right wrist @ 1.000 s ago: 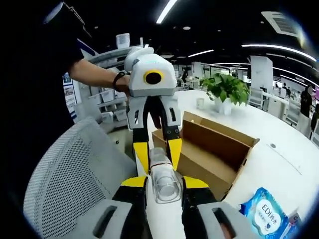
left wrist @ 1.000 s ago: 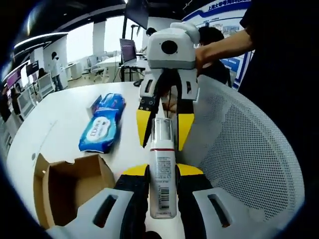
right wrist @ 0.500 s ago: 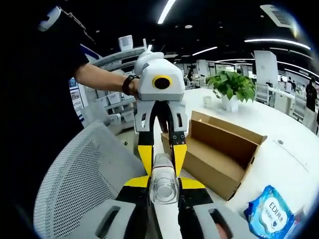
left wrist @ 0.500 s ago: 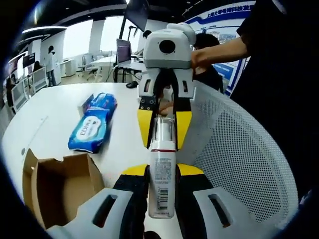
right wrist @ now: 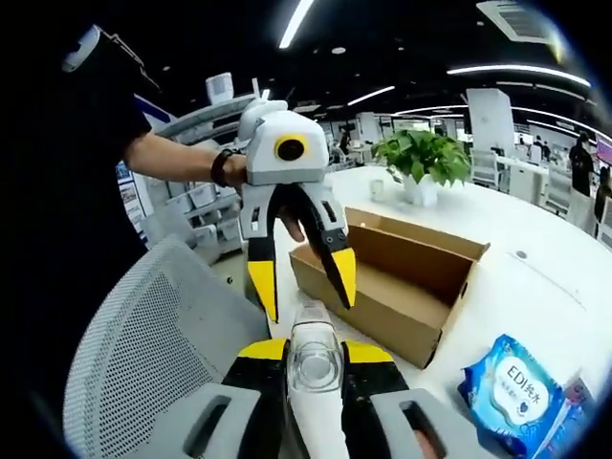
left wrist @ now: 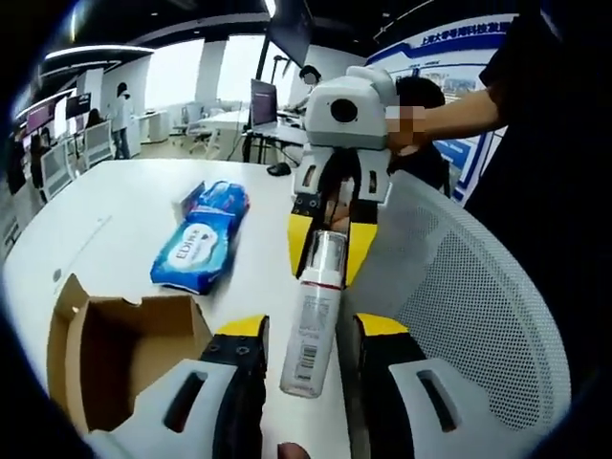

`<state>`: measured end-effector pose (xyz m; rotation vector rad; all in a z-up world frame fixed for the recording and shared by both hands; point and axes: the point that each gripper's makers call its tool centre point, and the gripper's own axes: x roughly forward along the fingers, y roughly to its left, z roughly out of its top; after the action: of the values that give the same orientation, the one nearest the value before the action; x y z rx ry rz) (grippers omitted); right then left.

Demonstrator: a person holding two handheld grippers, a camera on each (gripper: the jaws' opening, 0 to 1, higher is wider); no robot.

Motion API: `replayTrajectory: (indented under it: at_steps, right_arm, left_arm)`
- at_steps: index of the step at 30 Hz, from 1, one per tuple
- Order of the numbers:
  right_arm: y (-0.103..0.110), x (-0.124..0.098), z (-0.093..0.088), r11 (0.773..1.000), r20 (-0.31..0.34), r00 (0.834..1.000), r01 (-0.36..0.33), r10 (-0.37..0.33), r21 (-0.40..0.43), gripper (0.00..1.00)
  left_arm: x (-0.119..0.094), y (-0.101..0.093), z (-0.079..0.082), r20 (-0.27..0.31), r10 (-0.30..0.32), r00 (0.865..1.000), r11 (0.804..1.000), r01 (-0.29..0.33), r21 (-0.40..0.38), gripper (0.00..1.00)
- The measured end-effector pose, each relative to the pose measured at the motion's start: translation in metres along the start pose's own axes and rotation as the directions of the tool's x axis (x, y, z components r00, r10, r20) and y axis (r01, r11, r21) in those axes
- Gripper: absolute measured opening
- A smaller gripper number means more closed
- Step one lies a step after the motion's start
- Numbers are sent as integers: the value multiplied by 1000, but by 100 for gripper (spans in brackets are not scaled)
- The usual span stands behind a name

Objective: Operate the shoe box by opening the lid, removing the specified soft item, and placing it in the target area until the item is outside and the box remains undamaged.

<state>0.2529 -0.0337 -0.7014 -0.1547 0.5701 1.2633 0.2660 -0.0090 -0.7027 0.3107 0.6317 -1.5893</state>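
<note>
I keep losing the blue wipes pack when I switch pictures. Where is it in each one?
Left gripper view: the blue wipes pack lies left of centre on the white table, above the open cardboard box.
Right gripper view: the pack sits at the bottom right, right of the box.
Shared landmark: the open cardboard box, right next to the pack both times.

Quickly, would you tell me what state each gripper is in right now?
Left gripper: open, holding nothing.
Right gripper: shut on the bottle.
</note>
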Motion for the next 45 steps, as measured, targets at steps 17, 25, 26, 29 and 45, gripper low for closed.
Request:
replayTrajectory:
  at_steps: [17, 25, 26, 29, 45]
  right_arm:
    - [-20, -18, -19, 998, -30, 998, 49, -48, 43, 16]
    - [-36, -34, -25, 997, -62, 996, 70, -67, 45, 16]
    - [-38, -37, -26, 996, -69, 995, 72, -69, 42, 16]
    - [-46, -43, -28, 996, -81, 994, 80, -76, 37, 16]
    - [-81, -66, -29, 996, -139, 987, 86, -85, 2, 16]
  left_arm:
    - [-15, 27, -3, 36, 173, 984, 983, -171, -63, 44]
    - [-20, 26, -14, 51, 243, 969, 962, -234, -140, 45]
    - [-20, 26, -15, 53, 253, 966, 958, -243, -153, 45]
    - [-24, 27, -20, 64, 292, 954, 941, -275, -197, 46]
    - [-47, 37, -45, 62, 480, 875, 831, -432, -351, 48]
